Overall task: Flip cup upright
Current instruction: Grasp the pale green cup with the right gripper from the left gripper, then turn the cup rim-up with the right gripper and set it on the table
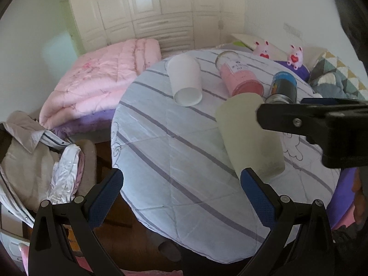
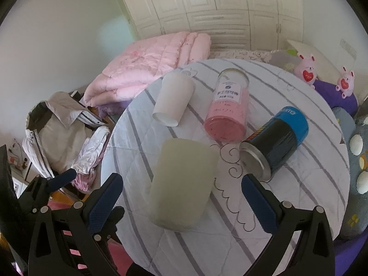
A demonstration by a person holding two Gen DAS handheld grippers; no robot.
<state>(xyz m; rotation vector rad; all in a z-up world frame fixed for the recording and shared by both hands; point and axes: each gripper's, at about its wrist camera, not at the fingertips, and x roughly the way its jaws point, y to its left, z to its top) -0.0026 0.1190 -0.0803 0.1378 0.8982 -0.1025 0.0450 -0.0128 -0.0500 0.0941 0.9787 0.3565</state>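
- Frosted cup [image 2: 182,184] lies on its side on the round striped table [image 2: 299,184], between the right gripper's [image 2: 181,192] wide-spread fingers, untouched.
- Left gripper [image 1: 181,187] hovers wide apart, holding nothing.
- White paper cup [image 2: 172,100], pink jar [image 2: 227,112] and blue can [image 2: 276,142] lie beyond.

jar [image 2: 226,108] label blurred, nothing legible

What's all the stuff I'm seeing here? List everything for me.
Table: one, round, striped pale cloth.
Frosted cup: one, pale yellowish, on its side, nearest.
White cup: one, on its side, far left.
Jar: one, clear with pink fill, on its side, middle.
Can: one, black and blue, on its side, right.
Quilt: one, pink, folded behind the table.
Jacket: one, grey, left.
Plush toys: two, pink, far right.
Wardrobe: one, cream, back wall.
Left gripper: open.
Right gripper: open.
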